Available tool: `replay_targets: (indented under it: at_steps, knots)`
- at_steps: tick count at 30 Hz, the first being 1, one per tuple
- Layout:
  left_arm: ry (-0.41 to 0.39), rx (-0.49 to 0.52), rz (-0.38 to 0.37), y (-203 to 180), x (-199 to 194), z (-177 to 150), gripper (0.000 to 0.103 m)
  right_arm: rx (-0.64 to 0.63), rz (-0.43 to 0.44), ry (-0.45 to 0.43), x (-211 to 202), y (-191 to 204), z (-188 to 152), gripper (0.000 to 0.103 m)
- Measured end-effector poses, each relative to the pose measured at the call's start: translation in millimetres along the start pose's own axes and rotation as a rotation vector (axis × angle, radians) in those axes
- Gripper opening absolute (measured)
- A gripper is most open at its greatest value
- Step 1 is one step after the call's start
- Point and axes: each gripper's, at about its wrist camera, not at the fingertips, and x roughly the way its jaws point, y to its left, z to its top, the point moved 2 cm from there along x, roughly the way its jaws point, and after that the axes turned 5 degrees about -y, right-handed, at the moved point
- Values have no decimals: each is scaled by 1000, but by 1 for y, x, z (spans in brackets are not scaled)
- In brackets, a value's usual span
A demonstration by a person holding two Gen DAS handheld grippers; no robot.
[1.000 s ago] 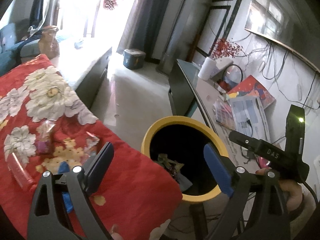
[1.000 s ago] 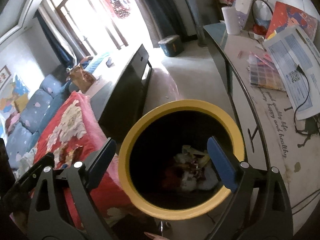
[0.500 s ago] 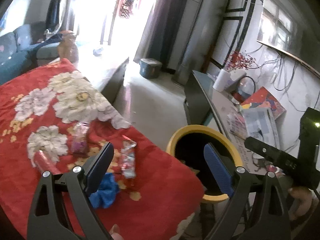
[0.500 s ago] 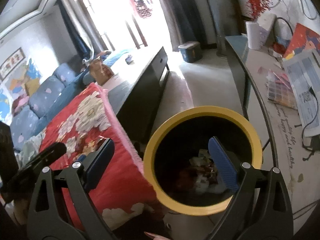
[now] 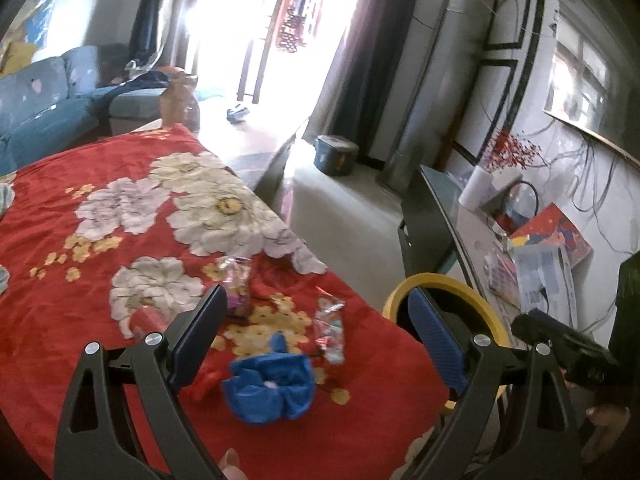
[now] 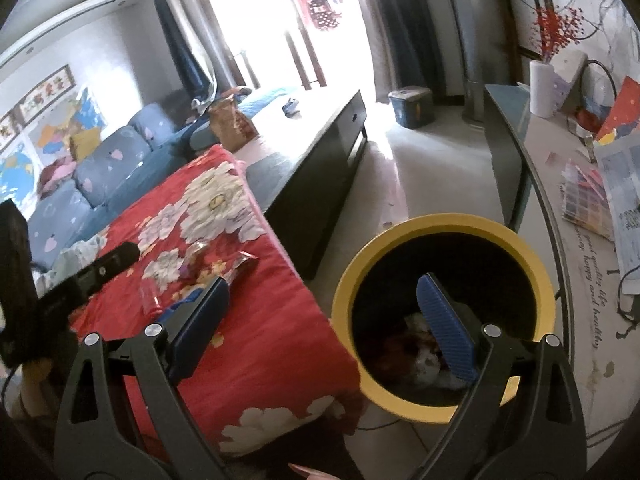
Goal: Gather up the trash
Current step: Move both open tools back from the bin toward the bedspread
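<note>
Trash lot, red blanket [image 5: 100,320].
I held both tools released: left tool [image 5: 316,336] over blue wad [image 5: 270,388]; right tool [image 6: 324,320] beside yellow bin [image 6: 444,226].

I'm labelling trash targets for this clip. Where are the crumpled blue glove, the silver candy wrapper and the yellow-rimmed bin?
crumpled blue glove [image 5: 269,386], left wrist view, middle of the bunched body.
silver candy wrapper [image 5: 331,326], left wrist view, centre of the foil.
yellow-rimmed bin [image 6: 442,221], right wrist view, far part of the rim.
</note>
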Motion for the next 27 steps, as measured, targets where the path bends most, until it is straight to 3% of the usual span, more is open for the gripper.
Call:
replay_targets:
  at_steps: [27]
  knots:
    - [-19,-136,154,90,-17,-1,89,-177,126,79,15,92,-29,86]
